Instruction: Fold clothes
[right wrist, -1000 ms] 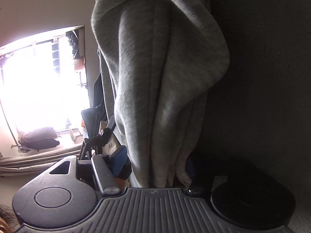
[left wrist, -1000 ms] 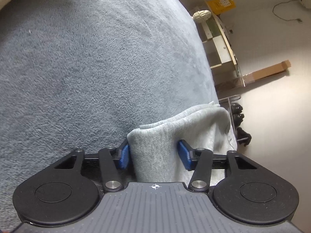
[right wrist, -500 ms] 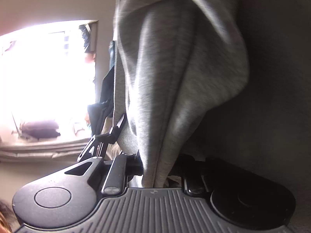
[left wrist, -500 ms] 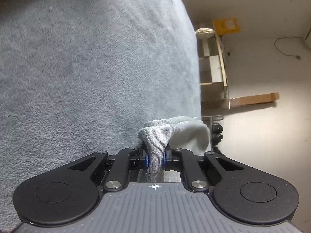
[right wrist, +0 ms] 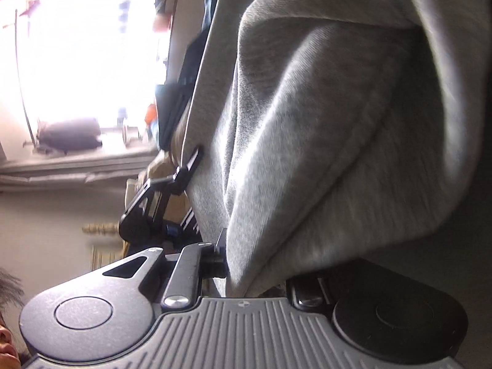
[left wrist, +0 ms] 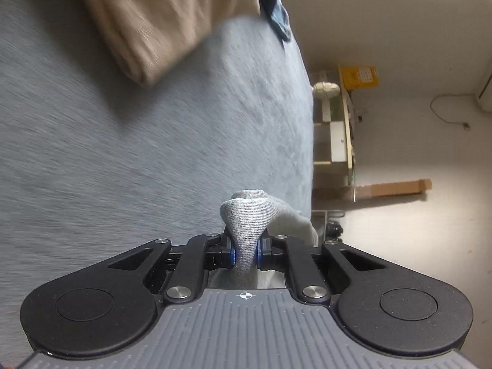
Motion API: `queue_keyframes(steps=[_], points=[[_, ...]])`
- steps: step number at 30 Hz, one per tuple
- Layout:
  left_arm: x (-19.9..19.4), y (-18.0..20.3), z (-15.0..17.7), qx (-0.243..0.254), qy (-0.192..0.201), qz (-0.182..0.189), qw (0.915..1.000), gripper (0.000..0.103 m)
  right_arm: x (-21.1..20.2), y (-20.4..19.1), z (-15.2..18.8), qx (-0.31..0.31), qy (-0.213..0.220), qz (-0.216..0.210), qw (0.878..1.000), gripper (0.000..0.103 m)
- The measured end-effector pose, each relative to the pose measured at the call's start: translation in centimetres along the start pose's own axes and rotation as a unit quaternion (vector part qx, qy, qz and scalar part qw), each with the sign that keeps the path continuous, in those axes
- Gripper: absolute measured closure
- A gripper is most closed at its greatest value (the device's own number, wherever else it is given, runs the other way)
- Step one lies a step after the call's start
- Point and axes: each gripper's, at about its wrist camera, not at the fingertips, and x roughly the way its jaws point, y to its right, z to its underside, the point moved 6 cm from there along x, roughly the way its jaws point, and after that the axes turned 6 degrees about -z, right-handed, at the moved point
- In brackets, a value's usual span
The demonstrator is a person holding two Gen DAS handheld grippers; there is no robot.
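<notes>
A grey fleece blanket (left wrist: 123,160) spreads ahead of the tongs. Beyond its right edge stand a wooden shelf (left wrist: 335,141), a yellow box (left wrist: 358,77) and a long cardboard box (left wrist: 396,188).

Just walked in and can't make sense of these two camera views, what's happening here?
A person is folding laundry with a handheld gripper in each hand. The left gripper is clamped on a bunched edge of a light grey garment above a blue-grey fleece blanket. The right gripper pinches another part of the grey garment, which drapes ahead of it. A tan garment lies further along the blanket.
</notes>
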Motion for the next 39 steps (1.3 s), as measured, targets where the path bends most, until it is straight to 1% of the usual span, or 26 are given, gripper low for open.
queue_keyframes(steps=[3, 5, 8, 10, 12, 13, 14, 15, 16, 17, 18, 19, 20, 21, 22, 23, 24, 25, 27, 30, 31, 34, 35, 37, 38, 39], points=[[-3.4, -1.3, -1.1, -0.005, 0.027, -0.014, 0.9995, 0.094, 3.1, -0.8, 2.8, -0.003, -0.059, -0.002, 0.998, 0.085], [-6.0, -2.5, -1.8, -0.012, 0.041, -0.03, 0.9986, 0.094, 4.8, -1.5, 4.6, -0.004, -0.096, -0.008, 0.995, 0.085], [-10.0, -4.3, -2.8, -0.009, 0.062, -0.066, 0.9959, 0.094, 9.4, -2.6, 5.6, -0.003, -0.148, -0.018, 0.989, 0.085], [-11.9, -5.3, -3.3, -0.004, 0.074, -0.09, 0.9932, 0.094, 11.4, -3.0, 8.2, 0.0, -0.175, -0.026, 0.984, 0.085], [-12.0, -6.2, -3.7, 0.01, 0.068, -0.103, 0.9922, 0.093, 12.6, -2.7, 9.9, 0.001, -0.192, -0.021, 0.981, 0.084], [-12.0, -6.7, -3.8, 0.018, 0.065, -0.11, 0.9917, 0.093, 11.9, -2.2, 10.7, 0.004, -0.198, -0.014, 0.98, 0.082], [-11.5, -7.3, -4.0, 0.012, 0.06, -0.113, 0.9918, 0.091, 10.6, -1.3, 11.5, 0.01, -0.203, -0.001, 0.979, 0.075], [-11.0, -8.1, -4.1, 0.004, 0.053, -0.115, 0.9919, 0.087, 10.5, -0.6, 11.8, 0.018, -0.208, 0.014, 0.978, 0.071], [-10.7, -8.7, -4.2, -0.008, 0.05, -0.11, 0.9926, 0.085, 10.4, -0.3, 12.0, 0.025, -0.212, 0.019, 0.977, 0.071], [-10.4, -9.4, -4.3, -0.02, 0.047, -0.104, 0.9933, 0.082, 10.2, -0.3, 11.9, 0.029, -0.214, 0.013, 0.976, 0.067], [-10.3, -9.8, -4.4, -0.03, 0.047, -0.098, 0.9936, 0.079, 10.0, -0.5, 11.9, 0.033, -0.218, 0.009, 0.975, 0.06], [-10.4, -9.9, -4.4, -0.035, 0.048, -0.092, 0.994, 0.077, 9.7, -0.7, 11.8, 0.038, -0.226, 0.007, 0.973, 0.057], [-10.5, -10.0, -4.4, -0.04, 0.05, -0.085, 0.9944, 0.074, 9.3, -0.8, 11.8, 0.043, -0.233, 0.006, 0.971, 0.054], [-10.5, -9.9, -4.4, -0.039, 0.05, -0.083, 0.9945, 0.07, 8.8, -0.9, 11.9, 0.046, -0.241, 0.006, 0.969, 0.048], [-10.6, -9.8, -4.4, -0.038, 0.051, -0.084, 0.9944, 0.069, 8.0, -0.9, 12.3, 0.044, -0.249, 0.007, 0.967, 0.044], [-10.9, -9.7, -4.5, -0.038, 0.054, -0.086, 0.9941, 0.066, 7.1, -0.8, 12.6, 0.04, -0.257, 0.008, 0.966, 0.04], [-11.1, -9.6, -4.6, -0.037, 0.057, -0.087, 0.9939, 0.062, 6.4, -0.8, 12.9, 0.036, -0.264, 0.01, 0.964, 0.037], [-11.6, -9.6, -4.6, -0.035, 0.061, -0.089, 0.9935, 0.06, 5.7, -0.7, 13.2, 0.032, -0.271, 0.012, 0.962, 0.037], [-12.8, -9.7, -4.5, -0.029, 0.068, -0.093, 0.9929, 0.052, 4.2, -0.6, 13.8, 0.023, -0.286, 0.015, 0.958, 0.037], [-14.2, -9.7, -3.7, -0.016, 0.069, -0.102, 0.9923, 0.047, 1.6, -1.0, 14.7, -0.009, -0.309, 0.021, 0.951, 0.036], [-14.6, -9.6, -3.3, -0.009, 0.065, -0.106, 0.9922, 0.046, 1.0, -1.3, 14.7, -0.029, -0.318, 0.026, 0.947, 0.036], [-15.5, -9.6, -1.3, 0.012, 0.043, -0.115, 0.9924, 0.038, 0.6, -2.0, 13.0, -0.083, -0.34, 0.04, 0.936, 0.032], [-15.8, -9.7, -0.4, 0.017, 0.034, -0.114, 0.9927, 0.035, 1.6, -2.4, 11.4, -0.088, -0.343, 0.041, 0.934, 0.031], [-15.8, -10.0, 1.1, 0.022, 0.009, -0.112, 0.9934, 0.033, 3.5, -3.3, 8.4, -0.098, -0.349, 0.044, 0.931, 0.03], [-15.6, -10.2, 1.7, 0.02, 0.0, -0.109, 0.9938, 0.033, 4.5, -3.5, 7.0, -0.097, -0.349, 0.044, 0.931, 0.029], [-15.5, -10.5, 2.1, 0.011, -0.002, -0.104, 0.9945, 0.033, 4.8, -3.3, 6.3, -0.088, -0.344, 0.041, 0.934, 0.029]])
